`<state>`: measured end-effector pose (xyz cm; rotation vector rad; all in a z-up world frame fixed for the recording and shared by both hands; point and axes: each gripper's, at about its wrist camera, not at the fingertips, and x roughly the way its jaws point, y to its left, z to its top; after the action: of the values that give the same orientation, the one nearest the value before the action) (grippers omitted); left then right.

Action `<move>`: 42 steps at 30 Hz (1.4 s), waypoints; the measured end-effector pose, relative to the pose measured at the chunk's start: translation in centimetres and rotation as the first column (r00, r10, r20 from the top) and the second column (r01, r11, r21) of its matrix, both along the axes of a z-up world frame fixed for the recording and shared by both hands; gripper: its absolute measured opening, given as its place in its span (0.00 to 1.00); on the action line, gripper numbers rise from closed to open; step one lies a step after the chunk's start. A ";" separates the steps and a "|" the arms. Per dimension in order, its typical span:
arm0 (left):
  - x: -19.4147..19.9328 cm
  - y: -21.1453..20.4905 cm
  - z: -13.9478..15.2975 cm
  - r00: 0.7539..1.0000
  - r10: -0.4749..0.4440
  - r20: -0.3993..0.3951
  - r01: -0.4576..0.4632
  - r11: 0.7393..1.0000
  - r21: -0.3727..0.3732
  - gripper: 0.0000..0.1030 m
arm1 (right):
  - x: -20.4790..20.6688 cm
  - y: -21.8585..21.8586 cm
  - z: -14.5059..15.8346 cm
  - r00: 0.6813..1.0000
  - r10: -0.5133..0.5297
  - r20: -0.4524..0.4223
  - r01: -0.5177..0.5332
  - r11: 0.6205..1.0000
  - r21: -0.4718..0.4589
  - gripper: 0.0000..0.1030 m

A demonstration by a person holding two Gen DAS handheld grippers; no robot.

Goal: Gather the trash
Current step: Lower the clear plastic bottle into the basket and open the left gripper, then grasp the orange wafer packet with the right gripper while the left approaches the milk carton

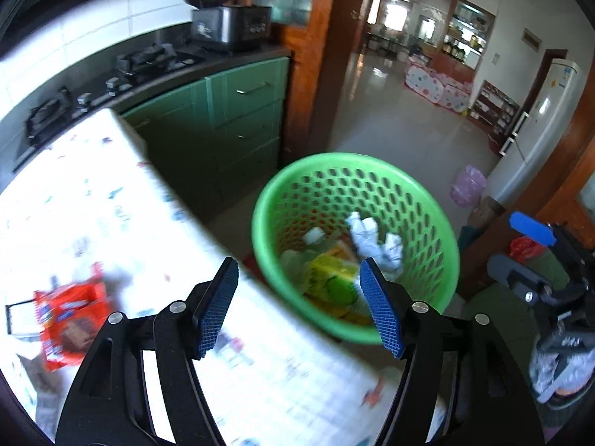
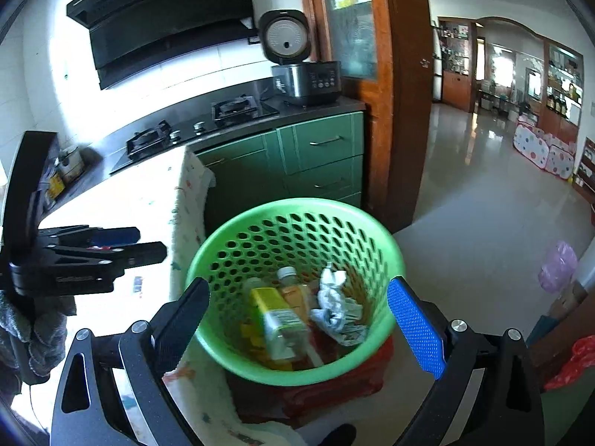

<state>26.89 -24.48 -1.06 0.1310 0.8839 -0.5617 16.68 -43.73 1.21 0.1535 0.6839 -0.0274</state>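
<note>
Basket (image 2: 297, 297) below splayed right gripper (image 2: 305, 319) — trash inside

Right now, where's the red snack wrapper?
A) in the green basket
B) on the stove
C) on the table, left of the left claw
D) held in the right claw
C: the red snack wrapper lies on the patterned table beside the open, empty left claw; the green basket holds only bottles and crumpled paper, and the right claw is open and empty.

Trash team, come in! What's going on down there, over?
Left gripper open, empty. Right gripper open, empty, over green basket. Bottle, crumpled paper binned. Red wrapper on table. Nothing blocking.
</note>
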 end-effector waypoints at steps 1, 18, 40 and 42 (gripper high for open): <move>-0.5 1.2 0.3 1.000 0.009 0.005 -0.009 1.000 -0.002 0.65 | -0.1 0.6 0.2 1.000 0.012 0.004 -0.012 1.000 -0.003 0.90; -3.7 18.7 1.2 0.974 0.208 0.090 -0.217 0.971 0.097 0.65 | 2.3 11.5 1.9 0.971 0.237 0.013 -0.238 0.969 0.071 0.91; -1.9 30.0 -3.1 0.989 0.143 0.025 -0.144 0.947 0.287 0.87 | 8.7 26.0 0.2 0.841 0.533 -0.091 -0.536 0.844 -0.010 0.92; -1.4 30.2 -3.6 0.989 0.149 0.016 -0.147 0.942 0.301 0.87 | 9.5 26.8 -0.2 0.820 0.562 -0.110 -0.567 0.824 -0.015 0.92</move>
<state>25.49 5.67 -4.64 0.3373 0.9739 -0.2837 26.18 -16.95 1.02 -0.1042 0.8089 0.5273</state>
